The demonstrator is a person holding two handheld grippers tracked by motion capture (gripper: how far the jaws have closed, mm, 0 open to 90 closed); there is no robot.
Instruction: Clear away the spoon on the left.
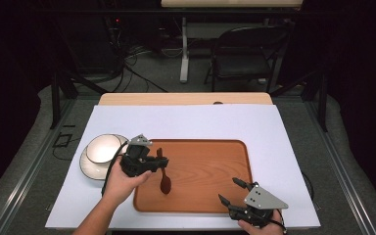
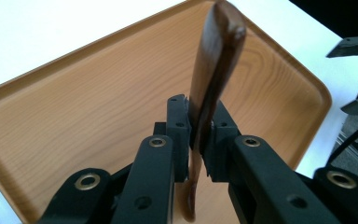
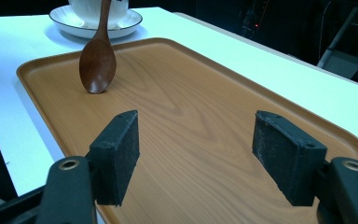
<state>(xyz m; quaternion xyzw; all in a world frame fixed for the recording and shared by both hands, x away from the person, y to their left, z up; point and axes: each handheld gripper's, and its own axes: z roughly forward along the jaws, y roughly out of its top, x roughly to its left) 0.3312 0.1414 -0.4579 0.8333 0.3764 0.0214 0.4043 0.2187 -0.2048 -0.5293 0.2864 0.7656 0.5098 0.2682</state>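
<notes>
High view | left claw (image 1: 152, 161) clamps wooden spoon (image 1: 165, 182), bowl-end down on tray (image 1: 210, 171) | right claw (image 1: 231, 192) wide, level

White bowl (image 1: 103, 148) on saucer (image 1: 89, 169); folding chair (image 1: 245, 49) behind table

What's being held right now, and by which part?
The left tool grips the spoon by its handle, bowl tip on the tray. The right tool holds nothing.
</notes>
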